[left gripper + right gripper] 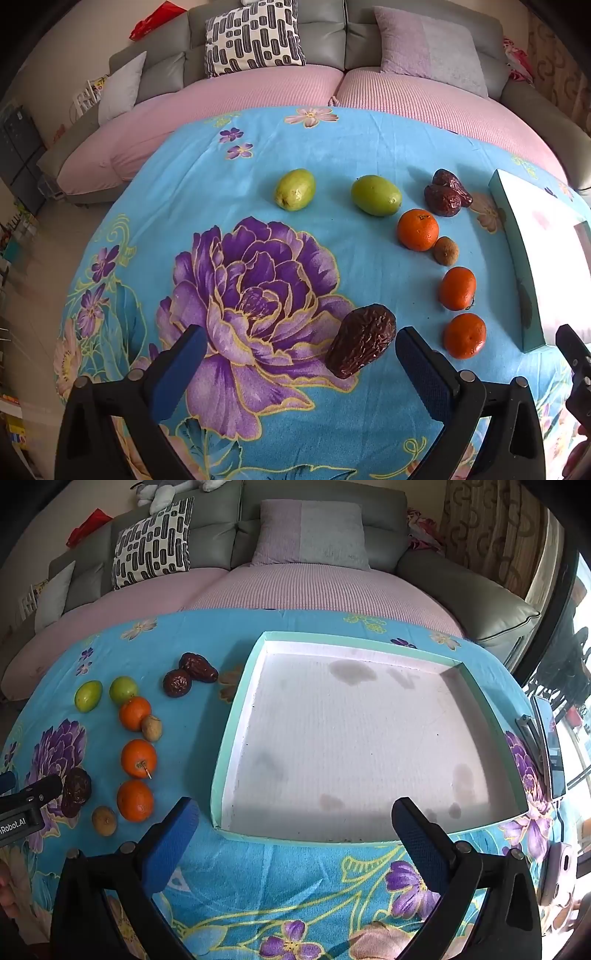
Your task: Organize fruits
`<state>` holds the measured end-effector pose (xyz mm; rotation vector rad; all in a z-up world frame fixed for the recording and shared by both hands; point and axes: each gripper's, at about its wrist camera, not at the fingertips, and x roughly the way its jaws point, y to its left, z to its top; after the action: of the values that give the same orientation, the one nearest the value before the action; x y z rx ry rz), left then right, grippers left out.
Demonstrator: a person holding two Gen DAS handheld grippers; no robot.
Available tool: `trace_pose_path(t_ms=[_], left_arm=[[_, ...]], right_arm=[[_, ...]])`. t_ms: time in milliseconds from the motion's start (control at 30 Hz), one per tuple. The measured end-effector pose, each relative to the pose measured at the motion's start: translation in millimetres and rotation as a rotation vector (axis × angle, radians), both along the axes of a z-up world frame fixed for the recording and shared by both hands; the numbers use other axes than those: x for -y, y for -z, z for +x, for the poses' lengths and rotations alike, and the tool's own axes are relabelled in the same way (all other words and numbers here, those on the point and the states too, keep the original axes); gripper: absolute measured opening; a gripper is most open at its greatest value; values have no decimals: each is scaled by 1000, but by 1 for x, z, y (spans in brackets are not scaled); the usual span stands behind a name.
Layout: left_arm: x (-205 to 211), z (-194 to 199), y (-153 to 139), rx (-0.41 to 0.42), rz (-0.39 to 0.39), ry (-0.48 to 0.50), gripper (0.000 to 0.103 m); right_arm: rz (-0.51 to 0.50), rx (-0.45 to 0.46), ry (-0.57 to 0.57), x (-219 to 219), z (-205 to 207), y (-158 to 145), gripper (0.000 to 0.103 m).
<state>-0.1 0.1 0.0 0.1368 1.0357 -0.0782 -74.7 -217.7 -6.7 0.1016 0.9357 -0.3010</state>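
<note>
Okay, we see both claws wide open, gripping nothing. Left claw (301,354) hovers over the floral bench (258,177), a wrinkled dark date (360,339) lying loose near its right finger. Right claw (295,830) sits at the near rim of the empty teal tray (221,760). Three oranges (138,758), green fruits (123,689) and more dates (197,672) lie on the cloth left of the tray.

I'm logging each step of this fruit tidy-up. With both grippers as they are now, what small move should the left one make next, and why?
Probably ease the left gripper forward and slightly right, then close on the nearest dried date. Its jaws stand open, and the date lies just ahead, close to the right finger. The tray holds no fruit yet.
</note>
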Motion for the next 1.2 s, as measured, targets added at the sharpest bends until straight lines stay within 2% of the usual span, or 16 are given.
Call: trace_pose_path(t_ms=[1200], left_arm=[[0,0,0,1,0,-1,103]], right_arm=[[6,-9,-3,2,1,2,103]])
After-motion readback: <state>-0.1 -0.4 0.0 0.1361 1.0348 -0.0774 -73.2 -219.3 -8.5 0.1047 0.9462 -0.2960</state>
